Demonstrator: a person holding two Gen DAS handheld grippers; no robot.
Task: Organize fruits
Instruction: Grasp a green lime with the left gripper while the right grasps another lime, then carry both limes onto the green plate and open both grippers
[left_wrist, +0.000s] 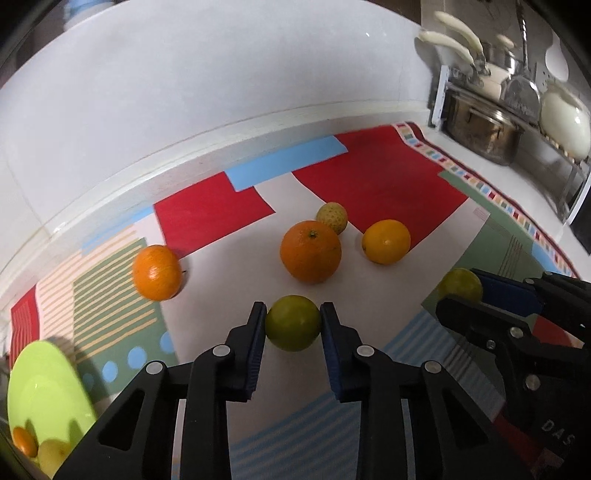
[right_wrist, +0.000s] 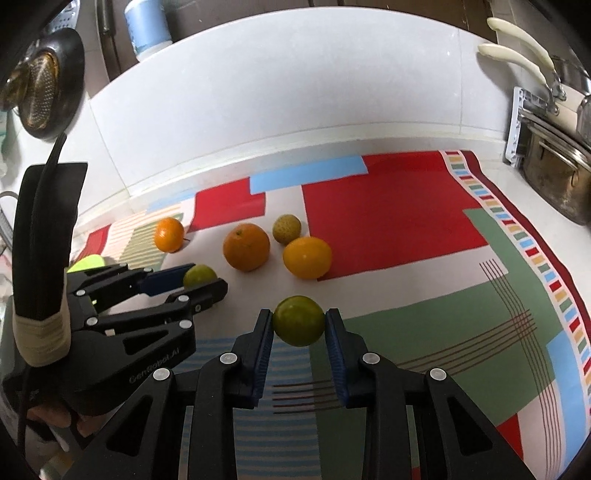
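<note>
My left gripper (left_wrist: 293, 317) is shut on a green lime (left_wrist: 293, 323), just above the patterned mat; it also shows in the right wrist view (right_wrist: 201, 282). My right gripper (right_wrist: 298, 319) is shut on a second green lime (right_wrist: 298, 325), which also shows in the left wrist view (left_wrist: 461, 285). On the mat beyond lie a large orange (left_wrist: 310, 251), a small orange (left_wrist: 157, 272) to the left, a yellow-orange fruit (left_wrist: 386, 241) and a speckled pale fruit (left_wrist: 331, 217). A light green bowl (left_wrist: 40, 387) at the lower left holds a small orange and a pale fruit.
The colourful mat (right_wrist: 388, 206) covers a white counter against a white tiled wall (right_wrist: 258, 92). Metal pots and pans (right_wrist: 554, 173) stand on a rack at the right. A strainer (right_wrist: 40, 92) hangs at the upper left. The two grippers are close side by side.
</note>
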